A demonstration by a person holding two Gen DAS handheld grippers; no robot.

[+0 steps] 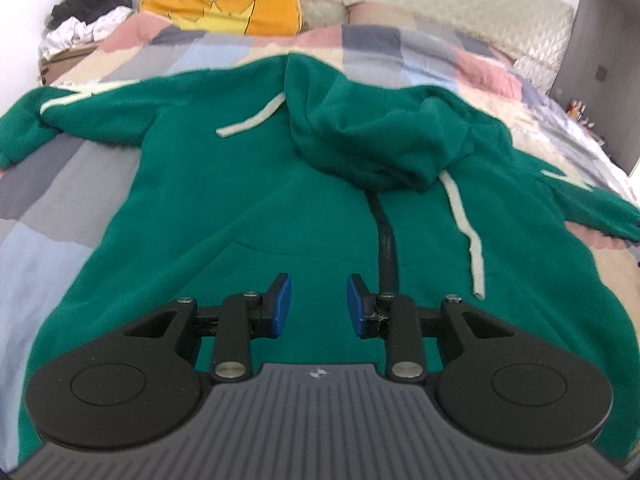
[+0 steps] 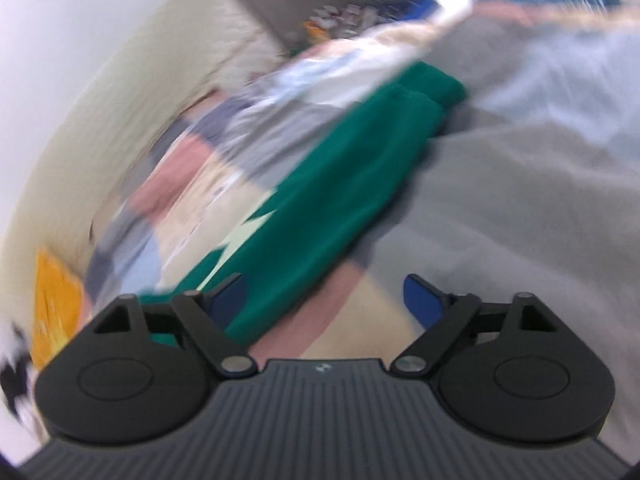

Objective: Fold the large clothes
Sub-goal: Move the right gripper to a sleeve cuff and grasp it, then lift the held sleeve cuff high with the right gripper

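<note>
green hoodie, no legible writing

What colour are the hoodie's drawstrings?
Off-white cords on the green fleece hoodie; clearest in the left wrist view.

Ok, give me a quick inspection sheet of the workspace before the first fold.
Surface: bed with patchwork quilt, blocks of grey, blue, pink and cream.
Job's things: green hoodie spread front-up, zip closed, hood flopped down onto the chest, both sleeves out sideways; right sleeve lies flat on the quilt.
Clutter: yellow crown pillow at the headboard; heap of dark and white clothes beside the bed.
Grippers: left tool over the hoodie's lower front, open, nothing between the pads; right tool open wide near the sleeve, view blurred.
Cables: nothing seen.
Surroundings: padded headboard, white walls.
</note>
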